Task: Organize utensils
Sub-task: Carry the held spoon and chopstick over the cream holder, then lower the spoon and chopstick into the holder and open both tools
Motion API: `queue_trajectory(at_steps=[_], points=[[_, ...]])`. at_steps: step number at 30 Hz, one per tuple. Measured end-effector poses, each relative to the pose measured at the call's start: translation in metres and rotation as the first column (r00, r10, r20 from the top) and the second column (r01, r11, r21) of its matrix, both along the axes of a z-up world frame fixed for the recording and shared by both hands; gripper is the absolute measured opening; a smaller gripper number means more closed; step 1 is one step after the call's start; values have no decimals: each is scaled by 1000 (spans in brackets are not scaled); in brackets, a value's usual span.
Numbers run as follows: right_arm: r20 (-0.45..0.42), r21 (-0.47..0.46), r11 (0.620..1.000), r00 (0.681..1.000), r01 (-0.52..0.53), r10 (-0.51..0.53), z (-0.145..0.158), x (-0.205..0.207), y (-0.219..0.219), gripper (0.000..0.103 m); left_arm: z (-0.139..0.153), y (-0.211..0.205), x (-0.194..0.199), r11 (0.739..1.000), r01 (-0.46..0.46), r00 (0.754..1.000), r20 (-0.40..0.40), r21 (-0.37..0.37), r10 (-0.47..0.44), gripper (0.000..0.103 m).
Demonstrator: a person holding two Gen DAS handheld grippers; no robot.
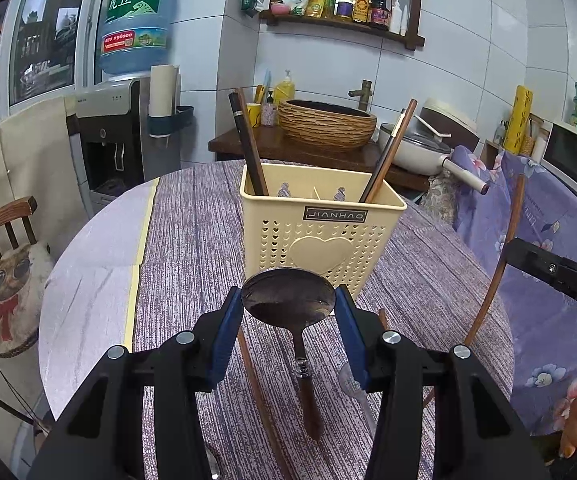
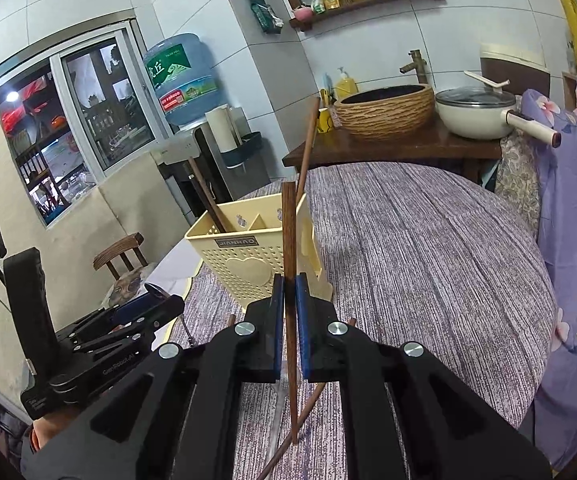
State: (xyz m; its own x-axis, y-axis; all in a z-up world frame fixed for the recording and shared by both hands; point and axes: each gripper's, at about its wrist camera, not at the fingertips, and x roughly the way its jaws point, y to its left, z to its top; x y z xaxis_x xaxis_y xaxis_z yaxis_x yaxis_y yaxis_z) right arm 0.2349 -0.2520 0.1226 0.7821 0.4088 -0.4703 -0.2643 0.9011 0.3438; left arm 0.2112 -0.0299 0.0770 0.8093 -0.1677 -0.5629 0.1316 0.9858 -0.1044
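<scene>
A cream utensil holder (image 1: 320, 224) stands on the table with chopsticks (image 1: 250, 148) leaning in its left and right compartments. My left gripper (image 1: 288, 300) grips the bowl of a metal spoon (image 1: 288, 294) with a wooden handle, held just in front of the holder. My right gripper (image 2: 289, 288) is shut on a brown chopstick (image 2: 288, 232), upright, beside the holder (image 2: 248, 256). The left gripper (image 2: 144, 304) shows at the left of the right wrist view. The held chopstick also shows in the left wrist view (image 1: 496, 272).
Loose chopsticks (image 1: 256, 392) and a clear plastic spoon (image 1: 352, 384) lie on the purple tablecloth (image 1: 192, 248) under the grippers. A chair (image 1: 8, 268) stands left of the table. A counter behind holds a woven basin (image 1: 326, 122) and a pot (image 1: 416, 152).
</scene>
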Motion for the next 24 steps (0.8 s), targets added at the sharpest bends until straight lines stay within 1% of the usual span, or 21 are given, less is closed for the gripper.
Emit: queue_trajectory(at_steps=[6,9,11,13,15,18,20,24], points=[[31,-19,1000,999,-21,22,18,-2,8,7,10,6,0,1000,7,1000,8,-8,-7,47],[56,-17,999,998,-33,34,31,-2,12,7,19,10,0,999,20,1000,12,-28,-20,47],[72,-11,999,996,-46,46,42,1,13,7,30,14,2,999,23,999,25,-40,-22,47],[108,-4,999,993,-49,49,62,4,15,7,47,17,5,999,23,998,53,-46,-21,47],[151,-17,999,987,-45,47,83,7,19,7,67,19,8,998,21,996,89,-53,-16,47],[224,-16,1000,974,-27,30,119,15,24,7,104,19,16,998,22,988,153,-66,-12,47],[264,-14,1000,965,-6,10,143,25,28,7,127,18,29,998,3,982,186,-69,10,47],[314,-25,999,949,46,-36,172,50,35,7,153,15,54,996,-44,972,226,-75,60,47]])
